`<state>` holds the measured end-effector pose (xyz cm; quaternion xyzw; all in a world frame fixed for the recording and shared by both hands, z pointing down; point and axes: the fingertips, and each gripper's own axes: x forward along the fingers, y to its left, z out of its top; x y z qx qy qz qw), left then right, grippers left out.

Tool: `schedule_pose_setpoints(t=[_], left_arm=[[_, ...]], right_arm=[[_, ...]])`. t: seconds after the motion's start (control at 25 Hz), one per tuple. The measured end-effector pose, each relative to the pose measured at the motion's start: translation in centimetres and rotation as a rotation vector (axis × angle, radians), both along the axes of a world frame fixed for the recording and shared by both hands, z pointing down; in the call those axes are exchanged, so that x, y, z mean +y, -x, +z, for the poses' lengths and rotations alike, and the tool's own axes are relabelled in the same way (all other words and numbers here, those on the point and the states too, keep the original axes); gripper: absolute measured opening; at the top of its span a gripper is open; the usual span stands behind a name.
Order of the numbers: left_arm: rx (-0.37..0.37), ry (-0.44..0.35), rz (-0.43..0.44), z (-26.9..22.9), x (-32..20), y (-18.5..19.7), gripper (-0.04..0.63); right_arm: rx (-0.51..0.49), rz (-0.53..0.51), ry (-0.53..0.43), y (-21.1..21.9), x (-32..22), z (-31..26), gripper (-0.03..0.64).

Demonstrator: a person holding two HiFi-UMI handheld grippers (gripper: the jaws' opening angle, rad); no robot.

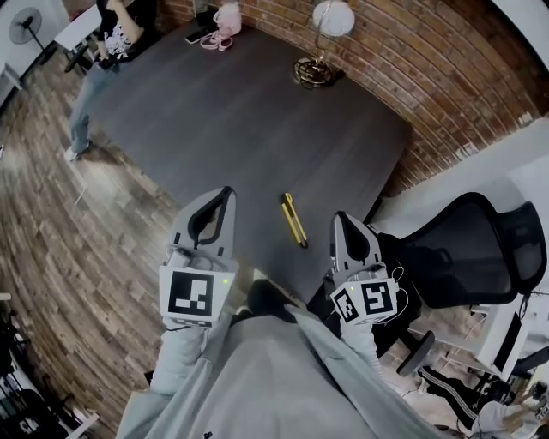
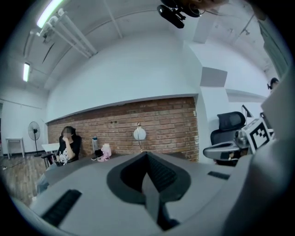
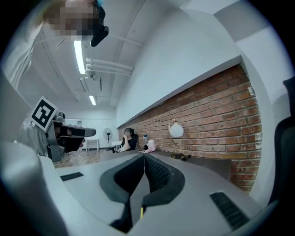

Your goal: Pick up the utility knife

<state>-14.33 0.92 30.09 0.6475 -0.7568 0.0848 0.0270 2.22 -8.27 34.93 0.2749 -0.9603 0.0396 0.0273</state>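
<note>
**Head view: utility knife lies untouched between two closed grippers**

Seen from the head view, the yellow and black utility knife (image 1: 294, 219) rests flat on the dark grey table (image 1: 257, 129), close to the table's near edge. It runs from far to near, with its near end angled a little to the right. The left gripper (image 1: 226, 192) is to the left of the knife and the right gripper (image 1: 339, 216) to its right, so the knife sits between them. It touches neither and is somewhat closer to the right one. Both grippers point away from the person, out over the table, roughly level with the knife's length.

The left gripper view shows that tool's jaws pressed together with nothing between them, and the right gripper view shows the same for the other. In the right gripper view a thin yellow sliver appears low down, under the base of the jaws. It may be the knife, but the sliver is too small to tell.

At the far side of the table, a lamp (image 1: 326, 34) with a round white shade stands near the brick wall (image 1: 446, 77). A small pink item (image 1: 225, 21) sits at the far edge, to the left of the lamp. A seated person (image 1: 103, 51) is at the table's far left corner, above the wooden floor (image 1: 51, 223). A black office chair (image 1: 480, 249) stands to the right, off the table and just beyond the right gripper.
</note>
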Motion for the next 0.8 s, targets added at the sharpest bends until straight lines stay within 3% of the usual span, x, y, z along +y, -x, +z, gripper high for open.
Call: schedule_pose_setpoints(t=[0.24,0.6,0.8], left_arm=[[0.003,0.021,0.040,-0.2,-5.2,0.3,0.018],[-0.065,0.030,0.206,0.2,-11.6,-2.2,0.018],[-0.025,0.047,0.308,0.7,-14.6,-3.8,0.018]], right_arm=[[-0.009,0.049,0.008,0.0,-4.4,0.0,0.018],[-0.026,0.154,0.024,-2.8,-7.3,-0.5,0.018],[-0.015,0.243,0.034,-4.1,-7.8,-0.4,0.018]])
